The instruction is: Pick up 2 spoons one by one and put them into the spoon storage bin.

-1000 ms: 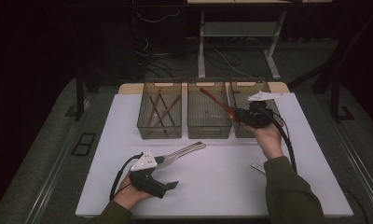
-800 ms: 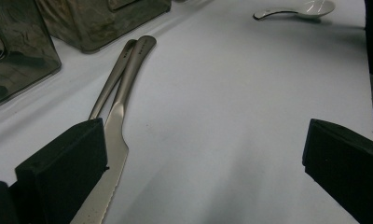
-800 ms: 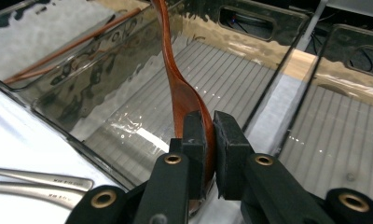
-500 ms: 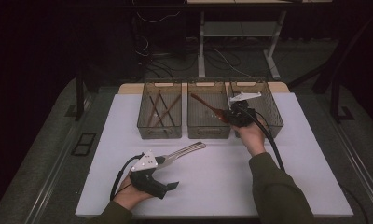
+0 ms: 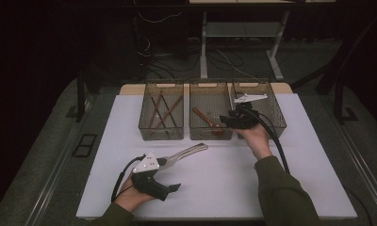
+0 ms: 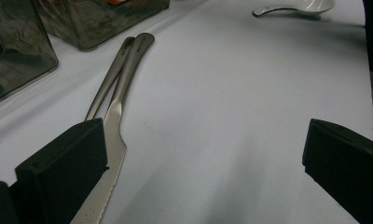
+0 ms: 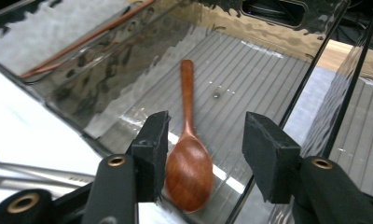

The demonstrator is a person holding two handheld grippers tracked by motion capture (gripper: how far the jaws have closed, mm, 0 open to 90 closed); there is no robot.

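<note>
A wooden spoon (image 7: 189,172) lies in the middle clear bin (image 5: 210,101), bowl toward me; the high view shows the spoon (image 5: 206,120) slanting across the bin floor. My right gripper (image 7: 205,144) hangs at that bin's front right corner. Its jaws have just been opening and now stand apart on either side of the spoon's bowl without pressing on it. On the white mat my left gripper (image 6: 203,172) rests wide open with nothing between its pads. A steel knife (image 6: 112,140) and a second steel handle (image 6: 107,84) lie beside its left pad (image 6: 63,168).
The left bin (image 5: 160,127) holds several wooden sticks. The right bin (image 5: 271,113) stands behind my right hand (image 5: 255,136). A white spoon (image 6: 306,7) lies farther off on the mat. The steel cutlery (image 5: 186,153) points toward the bins.
My right hand moved left from the right bin to the middle bin. The wooden spoon, held up in the jaws before, now lies in the middle bin with the jaws apart. The left gripper kept still.
</note>
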